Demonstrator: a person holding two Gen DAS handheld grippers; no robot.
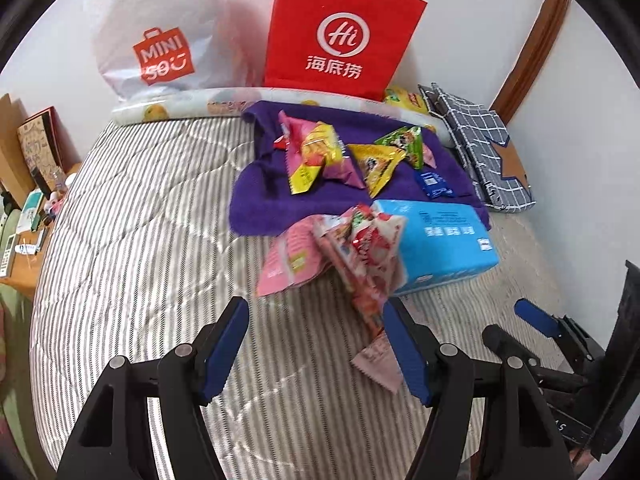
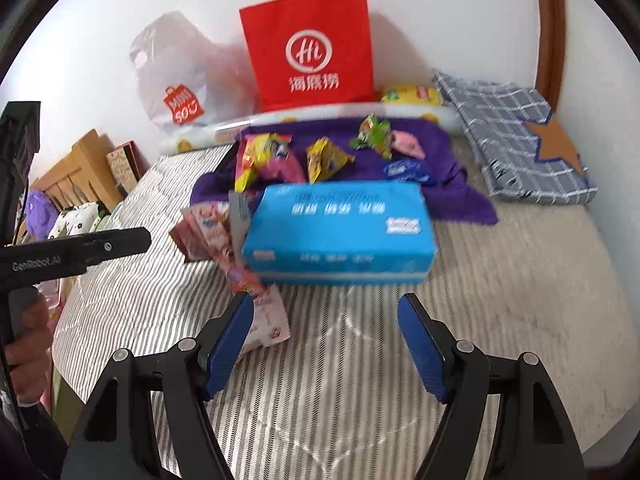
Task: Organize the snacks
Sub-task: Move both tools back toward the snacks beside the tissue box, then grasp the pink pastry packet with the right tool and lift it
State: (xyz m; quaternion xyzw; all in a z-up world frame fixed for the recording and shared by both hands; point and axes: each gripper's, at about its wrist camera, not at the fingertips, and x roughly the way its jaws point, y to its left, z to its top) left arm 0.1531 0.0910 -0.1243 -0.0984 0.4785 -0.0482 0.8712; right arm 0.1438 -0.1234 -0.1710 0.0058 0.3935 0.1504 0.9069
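Note:
Several snack packets lie on a purple towel on the striped bed: a yellow-pink one, a yellow one, a green one and a small blue one. Red-pink packets lean against a blue tissue box, blurred. My left gripper is open just before them; its right finger is near a packet's corner. My right gripper is open and empty before the blue box; a pink packet lies by its left finger.
A red paper bag and a white plastic bag stand against the wall behind a rolled mat. A checked fabric bag lies at the right. A bedside table with clutter is at the left.

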